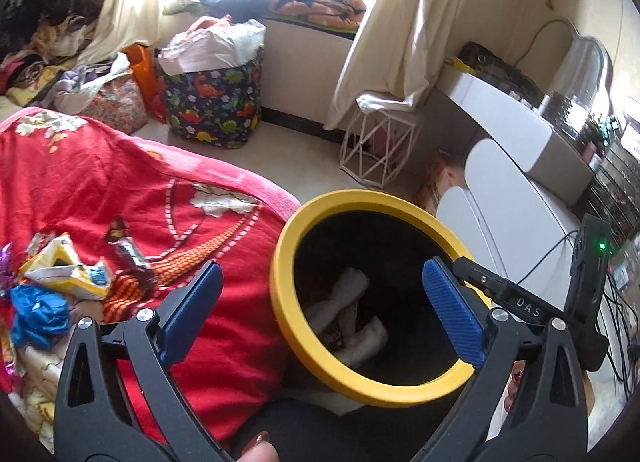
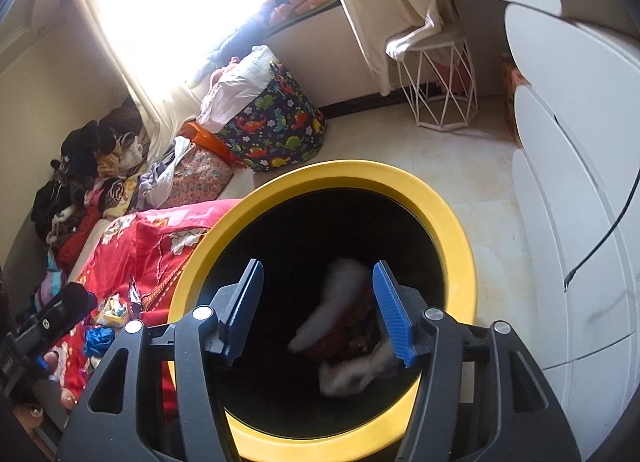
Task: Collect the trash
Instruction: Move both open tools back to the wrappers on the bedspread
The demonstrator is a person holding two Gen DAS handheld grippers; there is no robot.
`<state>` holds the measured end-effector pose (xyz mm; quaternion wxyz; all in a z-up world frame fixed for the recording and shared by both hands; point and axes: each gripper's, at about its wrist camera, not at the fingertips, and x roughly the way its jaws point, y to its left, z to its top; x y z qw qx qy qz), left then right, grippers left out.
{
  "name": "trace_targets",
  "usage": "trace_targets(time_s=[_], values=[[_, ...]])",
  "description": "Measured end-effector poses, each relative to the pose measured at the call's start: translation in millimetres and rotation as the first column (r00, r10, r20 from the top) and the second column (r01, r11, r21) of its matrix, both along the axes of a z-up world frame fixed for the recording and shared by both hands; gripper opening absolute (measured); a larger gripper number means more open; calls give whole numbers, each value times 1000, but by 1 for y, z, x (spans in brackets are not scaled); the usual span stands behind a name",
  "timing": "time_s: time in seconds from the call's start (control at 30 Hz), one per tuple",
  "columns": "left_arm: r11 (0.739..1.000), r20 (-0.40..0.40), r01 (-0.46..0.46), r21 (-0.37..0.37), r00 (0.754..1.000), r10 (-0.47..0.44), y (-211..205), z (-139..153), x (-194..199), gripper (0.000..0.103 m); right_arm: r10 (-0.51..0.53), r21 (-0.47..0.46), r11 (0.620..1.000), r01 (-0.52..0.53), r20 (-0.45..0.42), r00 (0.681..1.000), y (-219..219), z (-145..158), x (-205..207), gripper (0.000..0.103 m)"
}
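Above the bin [image 1: 280, 262], left view: left gripper [image 1: 320, 302] spread, empty; wrappers [image 1: 66, 278] lie on red blanket [image 1: 120, 190] beside bin | right view: right gripper [image 2: 318, 302] part-open over bin, empty | step: drop done; next: fetch wrappers.

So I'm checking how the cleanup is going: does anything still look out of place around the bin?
Yes. Loose wrappers and a crumpled blue bag still lie on the red blanket, beside the yellow-rimmed bin, not in it. White scraps are already inside.
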<state>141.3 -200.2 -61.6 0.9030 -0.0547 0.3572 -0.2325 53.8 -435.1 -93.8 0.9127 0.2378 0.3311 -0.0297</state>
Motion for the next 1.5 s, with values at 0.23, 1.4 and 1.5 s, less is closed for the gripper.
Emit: trace_targets(time_s=[0.23, 1.4, 1.5], values=[[999, 38, -40, -7, 998, 40, 19, 13, -6, 92, 35, -56, 998, -31, 58, 998, 17, 17, -3, 63], [968, 168, -250, -20, 954, 250, 117, 46, -16, 92, 192, -164, 974, -159, 209, 959, 104, 59, -6, 75], [963, 168, -268, -24, 949, 268, 126, 45, -15, 92, 215, -173, 968, -180, 214, 953, 114, 62, -5, 75]])
